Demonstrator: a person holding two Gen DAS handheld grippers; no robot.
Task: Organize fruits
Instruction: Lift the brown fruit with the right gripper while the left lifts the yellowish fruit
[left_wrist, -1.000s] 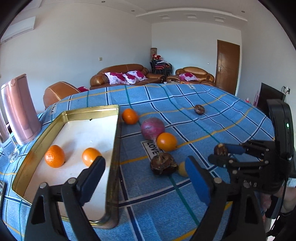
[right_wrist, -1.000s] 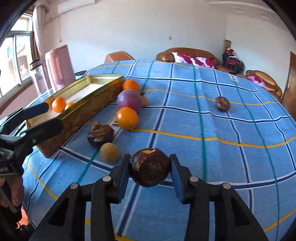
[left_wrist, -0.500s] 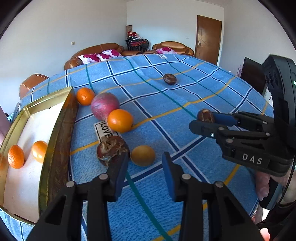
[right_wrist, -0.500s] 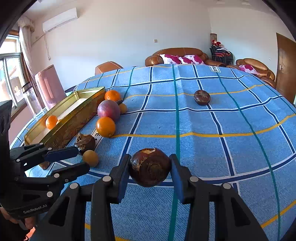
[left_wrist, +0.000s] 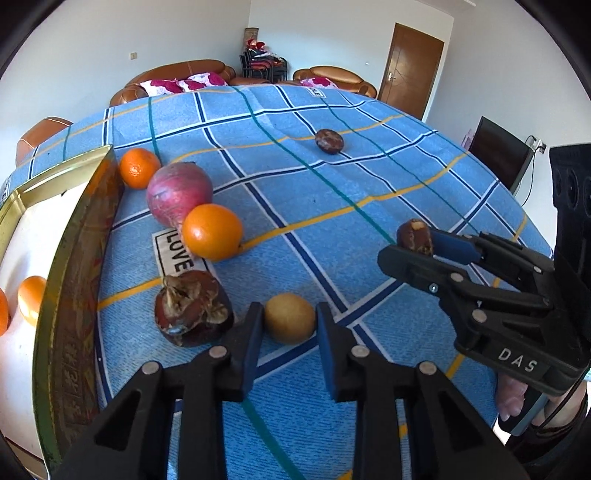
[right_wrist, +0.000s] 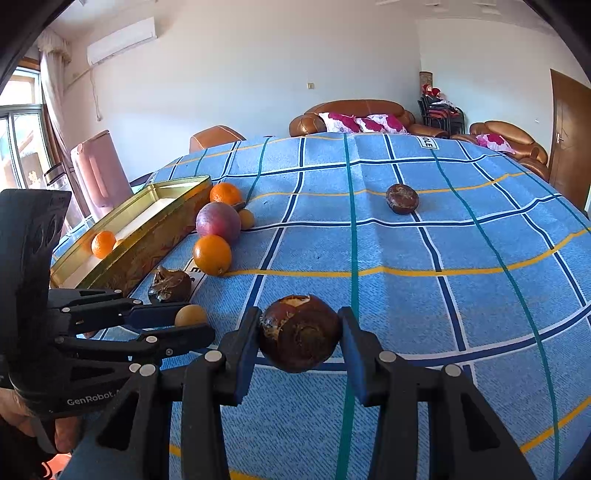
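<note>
Left tongs (left_wrist: 290, 332) are clamped on a small yellow-brown fruit (left_wrist: 290, 323) low on the blue checked surface (left_wrist: 369, 184), just beside a dark wrinkled fruit (left_wrist: 192, 308). Right tongs (right_wrist: 299, 343) grip a dark brown round fruit (right_wrist: 300, 332) above the cloth. Near the gold tray (left_wrist: 79, 258) sit 2 oranges (left_wrist: 212, 232) and a red apple (left_wrist: 179, 194); 2 more oranges (left_wrist: 31, 302) lie inside it. Another brown fruit (left_wrist: 329, 141) lies well apart.

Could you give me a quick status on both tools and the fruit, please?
Left tool shut on small yellow fruit. Right tool shut on brown fruit. Gold tray left; path clear.
</note>
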